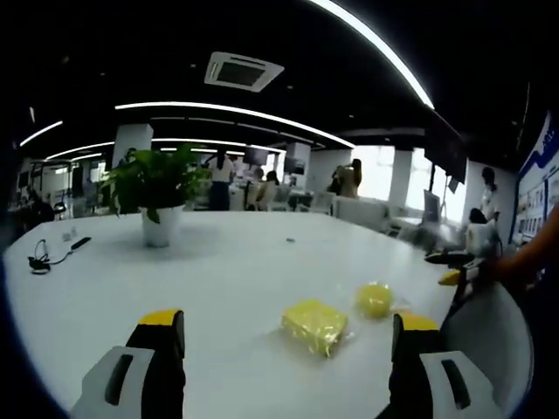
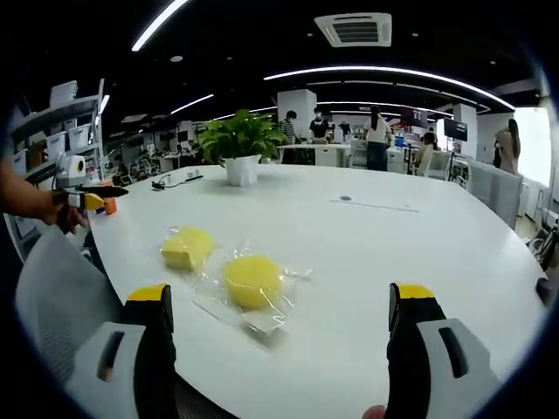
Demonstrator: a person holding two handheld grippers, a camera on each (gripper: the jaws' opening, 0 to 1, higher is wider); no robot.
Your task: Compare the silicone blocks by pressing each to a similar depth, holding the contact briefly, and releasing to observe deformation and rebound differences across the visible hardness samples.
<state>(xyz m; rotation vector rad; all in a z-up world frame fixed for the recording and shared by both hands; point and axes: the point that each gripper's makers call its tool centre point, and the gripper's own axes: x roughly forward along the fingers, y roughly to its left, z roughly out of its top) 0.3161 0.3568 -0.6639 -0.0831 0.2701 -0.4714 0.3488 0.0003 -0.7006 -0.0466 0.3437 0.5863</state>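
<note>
Square block: yellow, in clear wrap, lying flat on the white surface [image 1: 244, 288]. In the left gripper view [image 1: 314, 326] it lies ahead of the left tool [image 1: 288, 349], between the lines of its two jaws, nearer the right jaw, apart from both. In the right gripper view [image 2: 187, 248] it lies ahead of the left jaw.
Round block: yellow, in clear wrap [image 1: 374, 299], just beside the square block, not touching it. In the right gripper view [image 2: 252, 280] it lies ahead of the right tool [image 2: 279, 319], between the jaw lines, nearer the left jaw, clear of both.
Left tool: released, jaws spread wide, nothing between them. Held low over the near edge of the surface, aimed across it. In the right gripper view it sits at the far left [image 2: 87, 199], held by a hand [image 2: 61, 214] beyond the edge of the surface, well apart from both blocks.
Right tool: released, jaws spread wide, nothing between them, above the surface. In the left gripper view it enters from the right [image 1: 454, 262], held by a forearm, near the round block but not touching it.
Plant: green, in a white pot [image 1: 160, 223], upright on the far part of the surface, well apart from the blocks.
Cable: black [image 1: 52, 255], on the surface left of the plant in the left gripper view.
</note>
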